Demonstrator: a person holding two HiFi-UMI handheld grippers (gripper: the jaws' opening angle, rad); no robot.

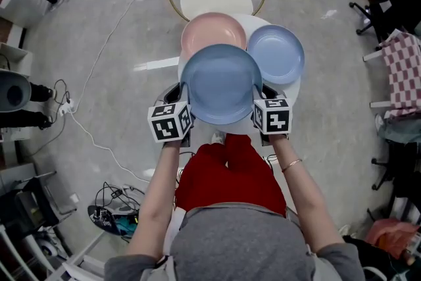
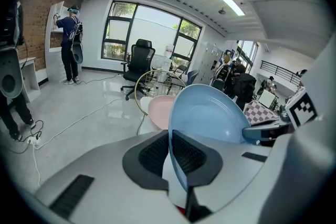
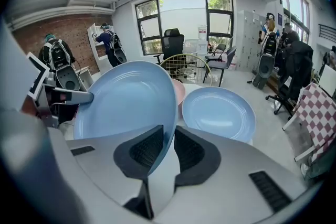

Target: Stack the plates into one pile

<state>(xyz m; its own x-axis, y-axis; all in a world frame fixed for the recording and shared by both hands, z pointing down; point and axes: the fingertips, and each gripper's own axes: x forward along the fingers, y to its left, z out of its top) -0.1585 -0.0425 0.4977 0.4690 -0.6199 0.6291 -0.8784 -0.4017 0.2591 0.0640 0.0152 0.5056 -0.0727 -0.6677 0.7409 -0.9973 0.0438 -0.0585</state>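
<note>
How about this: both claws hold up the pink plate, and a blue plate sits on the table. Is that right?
Not quite. The left claw and right claw hold up a blue plate, not the pink plate, which lies on the table. The head view shows it. A second blue plate does sit on the table.

left gripper (image 2: 169, 157): jaws pinched on blue plate (image 1: 221, 83) rim | right gripper (image 3: 168, 152): same deal, opposite rim | both arms stretched out front
</note>
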